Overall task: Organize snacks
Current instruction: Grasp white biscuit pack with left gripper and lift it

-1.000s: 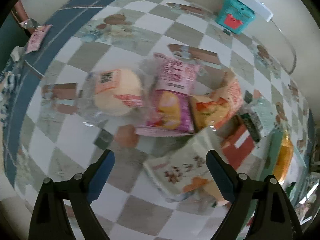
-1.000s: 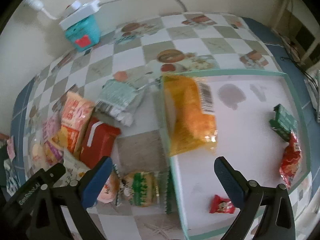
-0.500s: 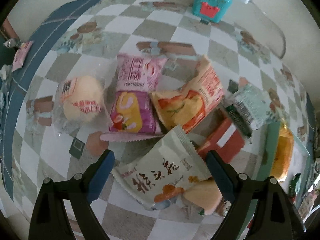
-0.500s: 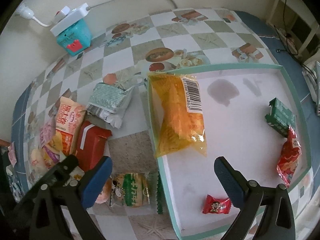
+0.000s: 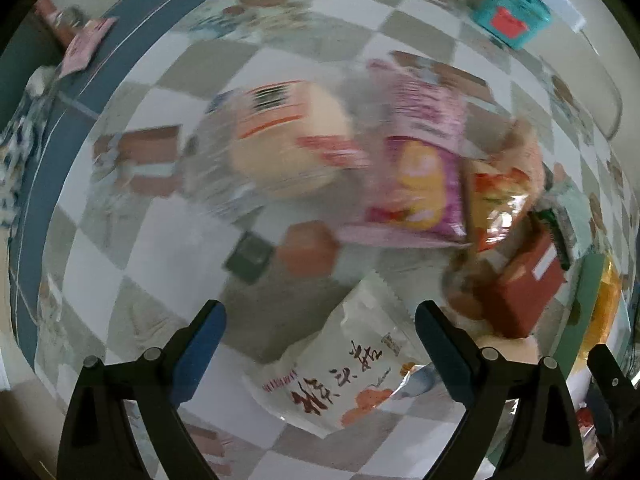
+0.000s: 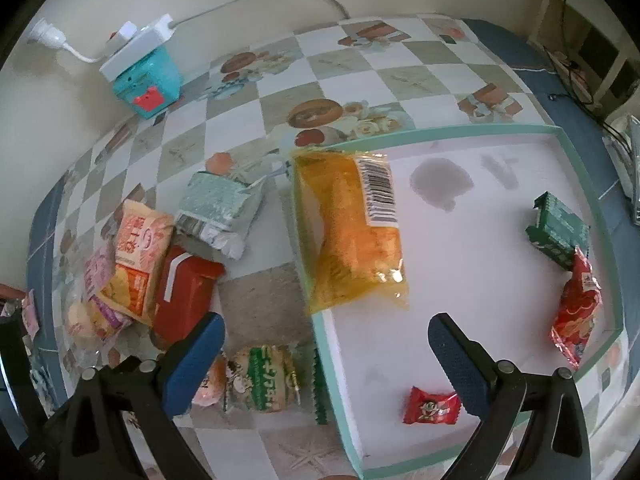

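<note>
Two downward wrist views, shared snack pile [image 5: 420, 168]

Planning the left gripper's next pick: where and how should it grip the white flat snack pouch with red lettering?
Probably from above, closing across a long edge of the white pouch. It lies flat on the checkered tablecloth, directly between the open left gripper's fingers, its far zigzag-sealed end unobstructed.

- The left gripper [image 5: 320, 344] hangs over the checkered desk [image 5: 160, 248], jaws spread wide with nothing between them.
- Just below it lies a white snack packet [image 5: 344, 372] with dark red lettering.
- Farther off, blurred, a pale round bun in clear wrap [image 5: 288, 140] sits beside a pink packet [image 5: 416, 160] and an orange packet [image 5: 500, 196].
- A red box [image 5: 524, 284] lies to the right.
- A teal box [image 5: 512, 20] stands at the far edge.
</note>
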`<state>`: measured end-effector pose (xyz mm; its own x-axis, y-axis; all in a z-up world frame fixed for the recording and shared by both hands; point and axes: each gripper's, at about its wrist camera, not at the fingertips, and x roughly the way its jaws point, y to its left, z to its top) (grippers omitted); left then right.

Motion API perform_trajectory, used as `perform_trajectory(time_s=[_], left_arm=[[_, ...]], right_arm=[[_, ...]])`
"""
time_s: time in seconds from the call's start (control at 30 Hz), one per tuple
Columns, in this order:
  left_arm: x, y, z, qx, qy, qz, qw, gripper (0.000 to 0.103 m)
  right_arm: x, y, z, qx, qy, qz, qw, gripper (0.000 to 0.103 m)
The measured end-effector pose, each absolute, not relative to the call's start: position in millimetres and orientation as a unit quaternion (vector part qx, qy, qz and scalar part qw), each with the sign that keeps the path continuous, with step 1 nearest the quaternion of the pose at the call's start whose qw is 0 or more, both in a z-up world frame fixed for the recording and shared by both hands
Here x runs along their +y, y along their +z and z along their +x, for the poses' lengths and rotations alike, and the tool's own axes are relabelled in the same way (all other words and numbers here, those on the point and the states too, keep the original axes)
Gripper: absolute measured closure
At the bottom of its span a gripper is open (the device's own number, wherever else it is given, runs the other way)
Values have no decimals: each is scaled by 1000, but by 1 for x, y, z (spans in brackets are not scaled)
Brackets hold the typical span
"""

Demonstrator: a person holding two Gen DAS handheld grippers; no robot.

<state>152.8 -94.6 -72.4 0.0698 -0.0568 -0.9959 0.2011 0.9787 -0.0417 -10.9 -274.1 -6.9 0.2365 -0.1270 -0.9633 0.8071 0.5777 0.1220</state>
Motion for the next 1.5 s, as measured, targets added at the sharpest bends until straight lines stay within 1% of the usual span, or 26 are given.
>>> perform_trajectory(time_s=[0.2, 0.33, 0.53, 0.67, 0.8, 0.97, 1.07, 1.13, 1.17, 1.2, 1.23, 1.3, 1.5], left_arm=[[-68, -74, 159, 684, -52, 32, 727, 7], [-52, -65, 160, 678, -40, 22, 734, 7], [-49, -51, 139, 668, -51, -3, 743, 7], [-60, -56, 121, 675, -70, 16, 734, 7], [-72, -73, 102, 694, -86, 28, 715, 7], [-80, -90, 90, 696, -89, 62, 710, 8], [-81, -95, 94, 698, -76, 60, 709, 15], [-66, -92, 104, 701, -69, 53, 708, 23], [-63, -93, 106, 701, -63, 53, 709, 24], [-62, -92, 107, 698, -58, 54, 712, 29], [-61, -91, 108, 695, -56, 56, 715, 37], [-59, -89, 111, 691, -53, 54, 719, 44], [-41, -86, 122, 690, -44, 32, 722, 44]], right_arm=[[-255, -2, -1, 534, -305, 299, 730, 0], [-237, -3, 12, 546, -278, 275, 741, 0], [-222, -6, 20, 560, -248, 259, 747, 0], [-231, -6, 11, 563, -265, 259, 738, 0], [-239, -5, 0, 562, -276, 266, 733, 0], [-238, -6, 4, 561, -263, 267, 738, 0], [-233, -10, 9, 564, -254, 262, 741, 0], [-230, -10, 13, 564, -250, 256, 744, 0], [-229, -11, 14, 564, -249, 253, 746, 0], [-228, -11, 15, 563, -248, 251, 748, 0], [-227, -11, 16, 562, -246, 250, 749, 0], [-225, -11, 18, 561, -243, 248, 751, 0], [-213, -15, 26, 567, -234, 226, 756, 0]])
